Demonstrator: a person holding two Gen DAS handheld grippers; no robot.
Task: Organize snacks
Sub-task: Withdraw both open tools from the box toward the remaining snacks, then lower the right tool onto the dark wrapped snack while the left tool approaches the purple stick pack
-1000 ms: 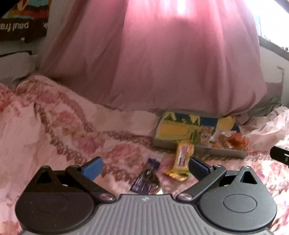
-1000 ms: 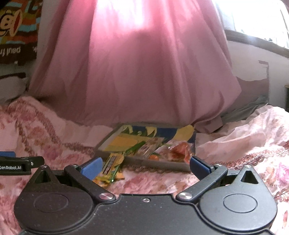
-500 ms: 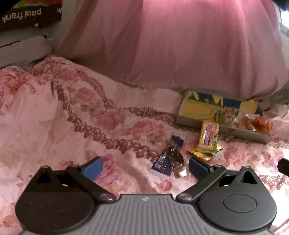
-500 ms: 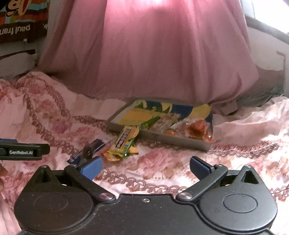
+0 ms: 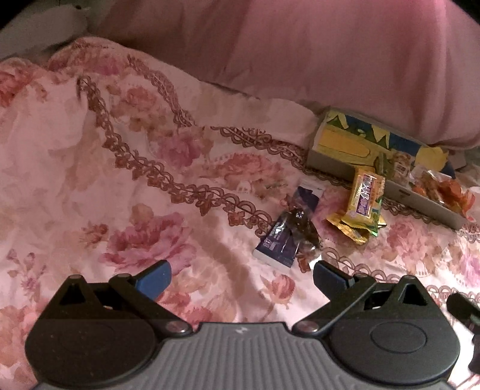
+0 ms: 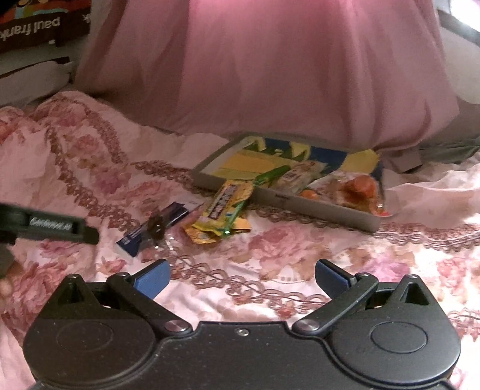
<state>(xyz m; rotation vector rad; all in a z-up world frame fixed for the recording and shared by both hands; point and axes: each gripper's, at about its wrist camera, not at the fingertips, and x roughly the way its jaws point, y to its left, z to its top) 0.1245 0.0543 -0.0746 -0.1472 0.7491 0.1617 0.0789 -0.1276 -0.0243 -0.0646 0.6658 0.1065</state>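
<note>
A dark bag (image 6: 36,27) at the upper left of the right wrist view reads "paul frank" upside down; the print on the snack wrappers is too small to read. The left hand-held gripper (image 5: 240,277) hovers over the bed with its blue fingers (image 5: 153,277) spread wide and empty. The right hand-held gripper (image 6: 241,277) is likewise spread and holds nothing.

A grey tray (image 6: 318,207) with a yellow and blue picture inside lies on the floral bedspread (image 5: 120,195), just in front of a pink curtain (image 6: 270,75). In it sit a few wrapped snacks, among them an orange packet (image 6: 357,189) at its right end. A yellow snack bar (image 5: 364,199) leans with its far end on the tray's near wall, its long axis running away from the cameras. Under it lies a crumpled gold wrapper (image 5: 348,229). Just left, a dark blue packet (image 5: 285,237) lies flat, long axis also pointing towards the tray, with a clear-wrapped brown sweet (image 5: 303,228) on top of it.
</note>
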